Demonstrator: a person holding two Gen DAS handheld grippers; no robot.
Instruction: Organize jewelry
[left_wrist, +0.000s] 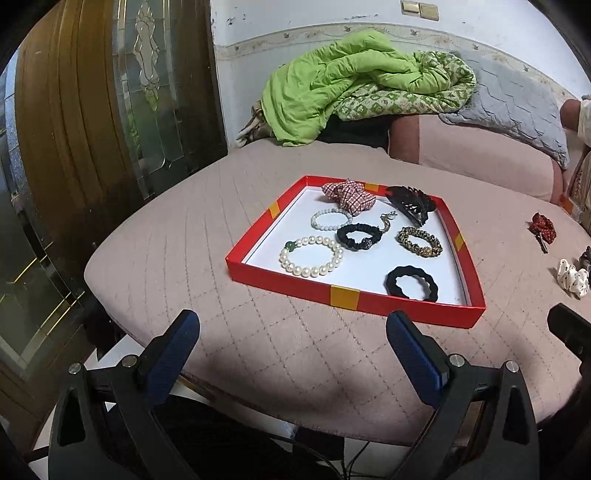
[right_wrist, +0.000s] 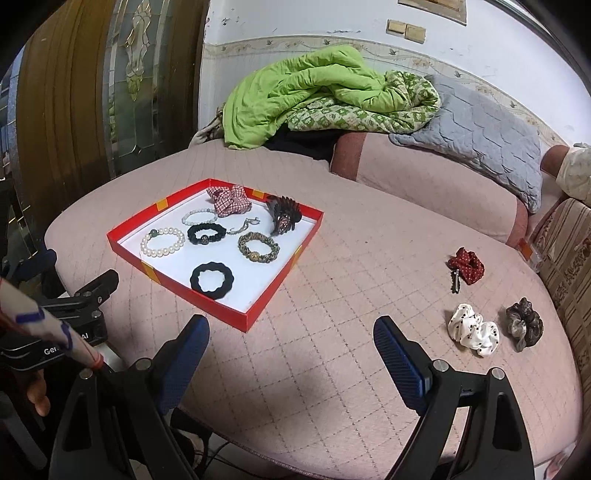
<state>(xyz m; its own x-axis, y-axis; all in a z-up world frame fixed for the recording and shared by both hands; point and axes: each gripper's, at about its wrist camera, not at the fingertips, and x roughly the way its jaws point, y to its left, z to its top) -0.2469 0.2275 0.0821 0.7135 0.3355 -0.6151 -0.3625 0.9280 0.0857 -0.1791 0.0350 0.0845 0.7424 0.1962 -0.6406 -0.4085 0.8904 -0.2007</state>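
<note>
We hold both the left gripper (left_wrist: 291, 332) and right gripper (right_wrist: 291, 338) spread and empty. Ahead-left of the right one sits the red tray (right_wrist: 229, 314) gathering sorted pieces; three scrunchies (right_wrist: 472, 328) wait loose to its right, likely next.

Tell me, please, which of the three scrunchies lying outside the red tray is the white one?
The white scrunchie with dark dots, nearest the right gripper, between the red one and the dark brown one.
</note>
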